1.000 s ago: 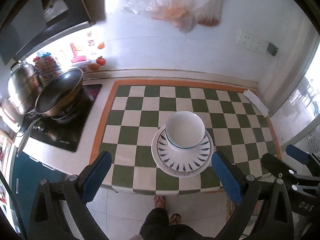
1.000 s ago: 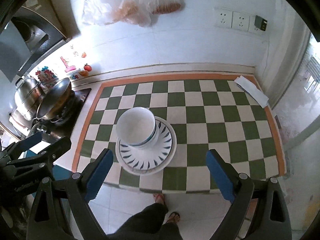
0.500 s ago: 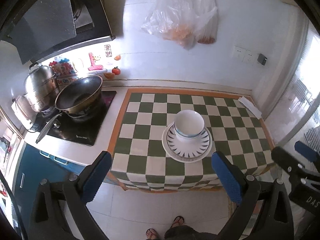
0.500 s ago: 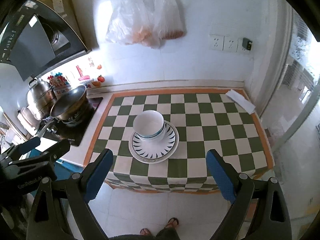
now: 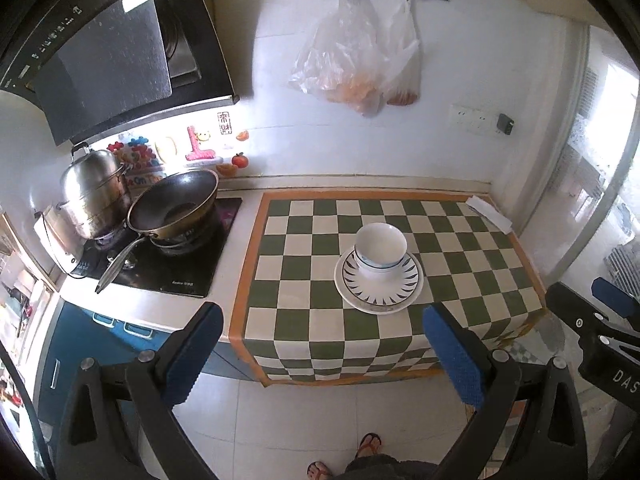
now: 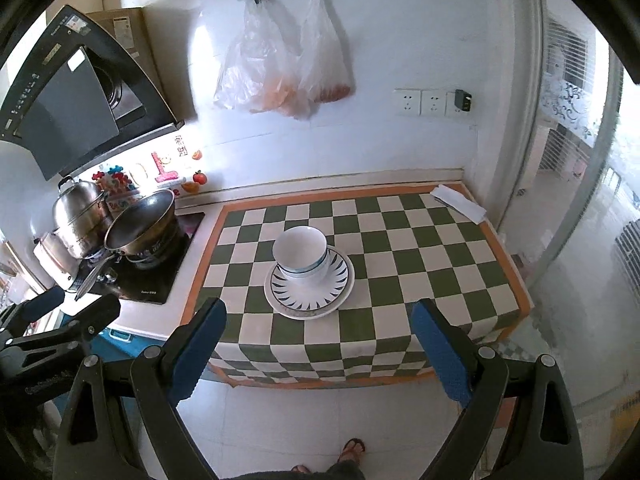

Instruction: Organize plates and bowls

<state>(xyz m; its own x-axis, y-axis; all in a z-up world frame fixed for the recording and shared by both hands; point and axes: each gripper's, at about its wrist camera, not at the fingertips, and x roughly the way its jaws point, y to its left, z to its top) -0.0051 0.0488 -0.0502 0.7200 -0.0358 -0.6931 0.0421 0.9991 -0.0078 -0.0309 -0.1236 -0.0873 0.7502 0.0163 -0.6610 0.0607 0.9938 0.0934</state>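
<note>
A white bowl (image 5: pixel 380 250) with a blue band stands in a white plate (image 5: pixel 378 298) with a dark leaf pattern, on the green and white checked cloth (image 5: pixel 304 280). The bowl (image 6: pixel 300 254) and plate (image 6: pixel 308 304) show in the right wrist view too. My left gripper (image 5: pixel 324 350) is open and empty, held high above the floor in front of the counter. My right gripper (image 6: pixel 318 346) is open and empty, also back from the counter. Each gripper shows at the edge of the other's view.
A wok (image 5: pixel 172 206) and a steel pot (image 5: pixel 94 196) sit on the black hob at the left. A folded white cloth (image 5: pixel 490 214) lies at the far right corner. Plastic bags (image 5: pixel 356 64) hang on the wall. The person's feet (image 5: pixel 360 454) stand on the tiled floor.
Both grippers have pulled back and up from the counter. The bowl and plate now look smaller and farther away. They have not moved on the cloth.
</note>
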